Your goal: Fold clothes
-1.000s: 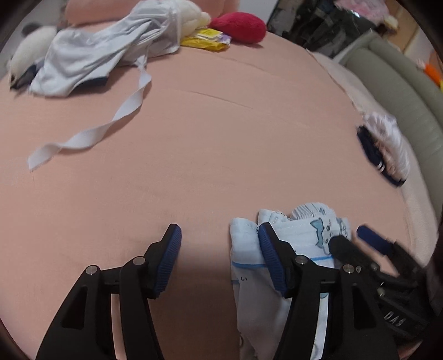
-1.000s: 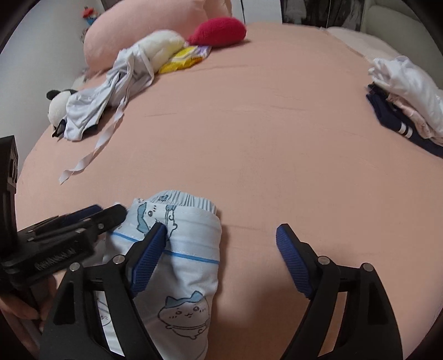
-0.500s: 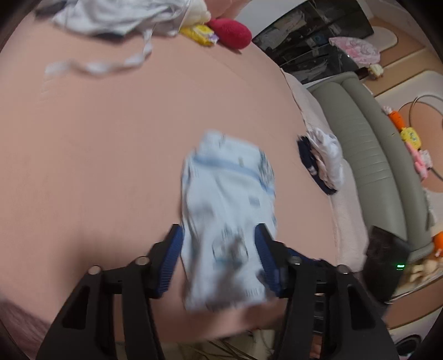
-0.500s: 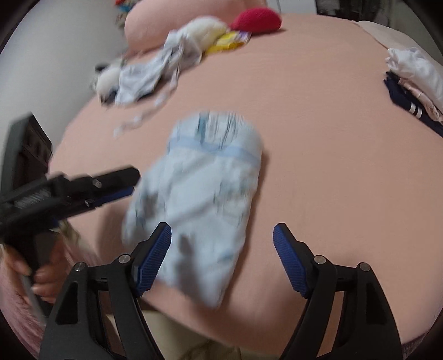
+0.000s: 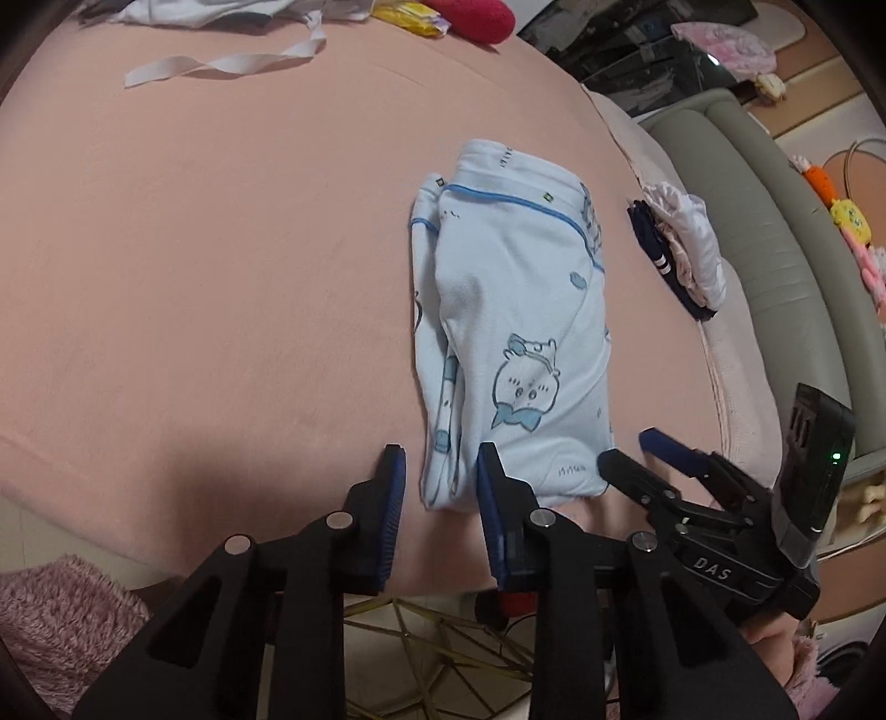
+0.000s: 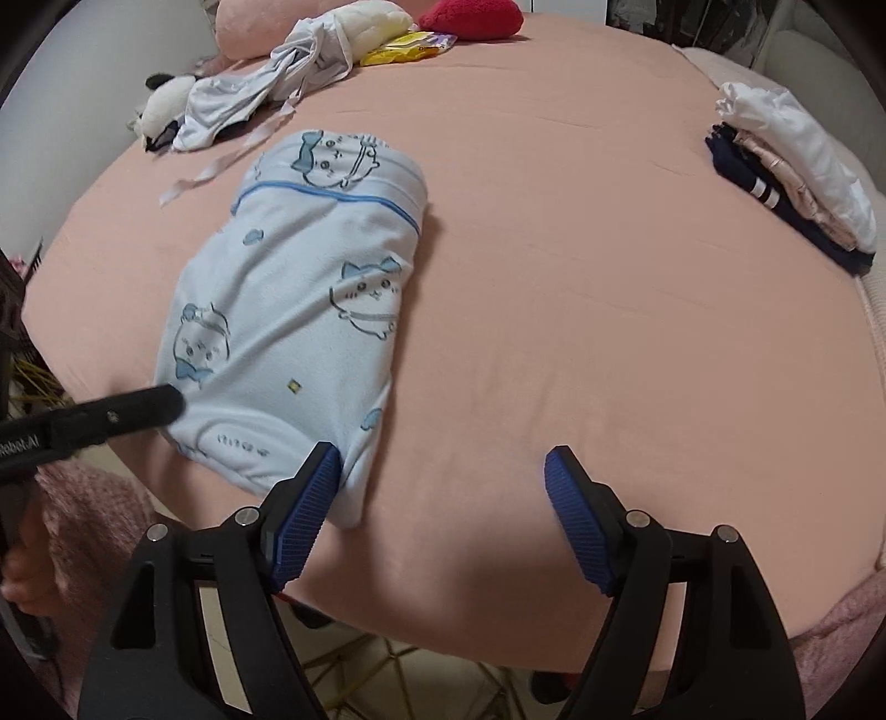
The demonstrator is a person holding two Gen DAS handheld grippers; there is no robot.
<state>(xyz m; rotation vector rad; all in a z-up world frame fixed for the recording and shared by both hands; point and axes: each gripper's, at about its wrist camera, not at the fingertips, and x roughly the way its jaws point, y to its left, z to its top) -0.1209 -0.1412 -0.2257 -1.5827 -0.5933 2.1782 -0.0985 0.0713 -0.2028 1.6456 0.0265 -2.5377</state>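
**Folded pyjama garment near the bed's front edge, both grippers at its near corners**

Lying flat on the pink bed sheet (image 5: 221,266): a folded light-blue garment (image 5: 515,332) printed with cartoon animals and edged with a blue piping line, long side running away from the cameras, near end close to the front edge of the bed. Seen in the right wrist view as well (image 6: 288,310), with the waistband end farthest off.

Left gripper (image 5: 437,482): jaws narrowing, closing at this moment, straddling the near left corner of the garment. Blue pads either side of the folded edge, a sliver of cloth between them; not pressed on it, as far as can be told. Tip visible from the right wrist view too, dark and blurred, at the garment's near left side.

Right gripper (image 6: 443,487): spread wide, nothing pinched. Left pad just over the near right corner of the garment, right pad over bare sheet.

Farther back on the bed: a loose grey-white garment (image 6: 260,94) with a trailing white strap (image 5: 221,61), a red cushion (image 6: 470,19), a yellow packet (image 6: 410,44), a panda plush (image 6: 160,99). At the right edge, well apart from the blue garment: a stack of folded clothes (image 6: 797,183), white on top, navy beneath. Beyond the bed in the left wrist view, a grey-green sofa (image 5: 775,232).
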